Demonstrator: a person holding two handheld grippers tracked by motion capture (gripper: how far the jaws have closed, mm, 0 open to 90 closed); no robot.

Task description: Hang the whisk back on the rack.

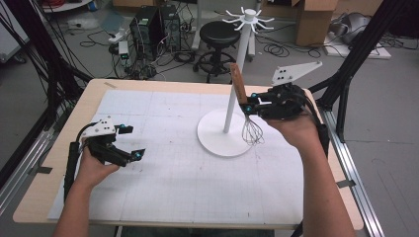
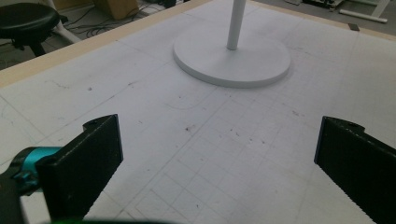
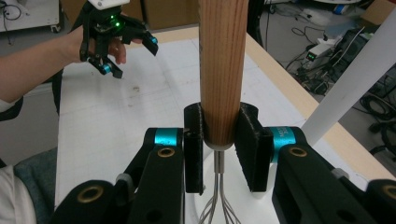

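Beside the white stand point(image 1: 229, 98), we find the right claw point(image 1: 245, 104) clamped on a whisk point(image 1: 244, 106); left claw point(image 1: 129, 142) gapes empty.

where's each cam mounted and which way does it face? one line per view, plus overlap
High view: above the person's side, looking forward and down on the table; both forearms, left gripper, right gripper clamping the whisk.
Left gripper view: along its open jaws toward the stand.
Right gripper view: along its jaws, shut on the whisk handle.
Shared: all three show the stand.
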